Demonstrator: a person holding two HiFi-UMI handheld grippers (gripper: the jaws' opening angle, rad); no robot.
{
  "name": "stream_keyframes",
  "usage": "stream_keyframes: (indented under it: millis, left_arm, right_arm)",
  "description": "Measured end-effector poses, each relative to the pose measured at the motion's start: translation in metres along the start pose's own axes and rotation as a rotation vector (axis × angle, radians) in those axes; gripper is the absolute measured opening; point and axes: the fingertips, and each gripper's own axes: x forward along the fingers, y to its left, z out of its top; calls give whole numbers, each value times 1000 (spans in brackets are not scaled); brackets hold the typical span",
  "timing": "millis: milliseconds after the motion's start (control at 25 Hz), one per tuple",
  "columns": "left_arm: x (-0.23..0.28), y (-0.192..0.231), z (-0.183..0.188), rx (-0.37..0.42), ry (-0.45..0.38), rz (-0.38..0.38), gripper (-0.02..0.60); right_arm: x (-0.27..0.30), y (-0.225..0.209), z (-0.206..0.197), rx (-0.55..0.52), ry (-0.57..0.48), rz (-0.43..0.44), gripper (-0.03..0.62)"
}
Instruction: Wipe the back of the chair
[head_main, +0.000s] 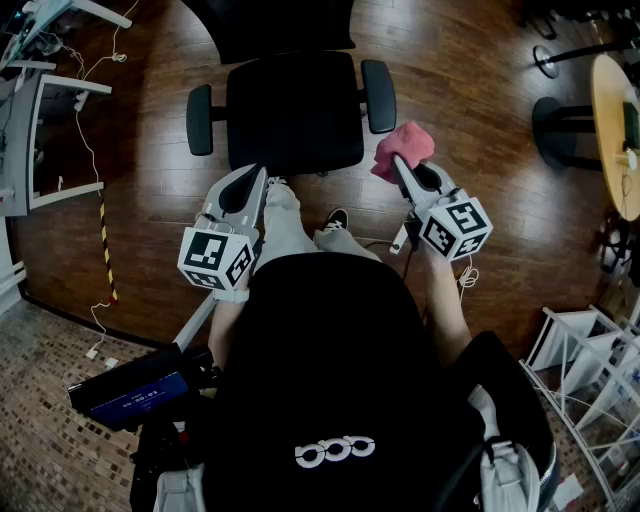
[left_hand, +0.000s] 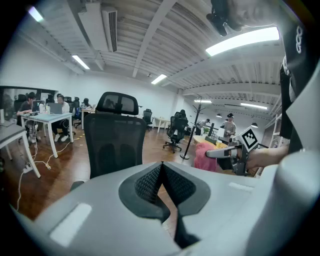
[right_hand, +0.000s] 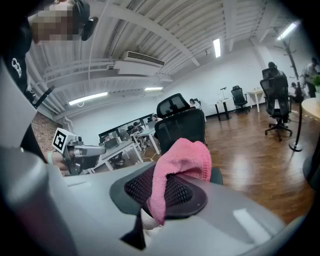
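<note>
The black mesh office chair (head_main: 295, 110) stands at 12 o'clock from the person, seat turned toward them. Its tall backrest (left_hand: 114, 145) is on the far side, topped by a curved headrest (left_hand: 117, 103). Two padded armrests (head_main: 200, 120) flank the seat at 11 and 1 o'clock. Nothing touches the chair.

The pink terry cloth (right_hand: 182, 160) hangs at about 1 o'clock, just beside the chair's nearer armrest on that side and apart from it. It is pinched in the right gripper (right_hand: 165, 192). The jaws are clamped on a fold, so the cloth bunches above the tips and a tail droops over the ribbed black pads. From the head view the bundle hides the jaw tips.

The left gripper (left_hand: 162, 172) is held at 11 o'clock, level with the front edge of the seat and pointing at the backrest. Its jaws are pressed together at the tips with nothing between them. Each gripper carries its marker cube near the person's hand.

The person wears a black top and pale trousers, and a black shoe (head_main: 337, 218) shows between the two grippers, just short of the seat. The chair rests on a dark wooden floor (head_main: 450, 90).

A round yellow-topped table (head_main: 612, 130) sits at 3 o'clock. A white wire rack (head_main: 585, 350) stands at 4 o'clock. A strip of yellow-and-black striped tape (head_main: 105, 245) runs along the boards at 9 o'clock. Farther back in the room, people sit at white desks (left_hand: 47, 117) and more black chairs stand about
</note>
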Motion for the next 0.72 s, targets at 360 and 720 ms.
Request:
stream_keyframes:
  millis: [360,720]
  left_arm:
    - [24,84,39,1,-15,-75,-9]
    - [41,163,60,-4,-4,-144,-9]
  right_arm:
    - [83,27,49,-33,1,-35,40]
    - [157,75,69,-111,59,-20,40]
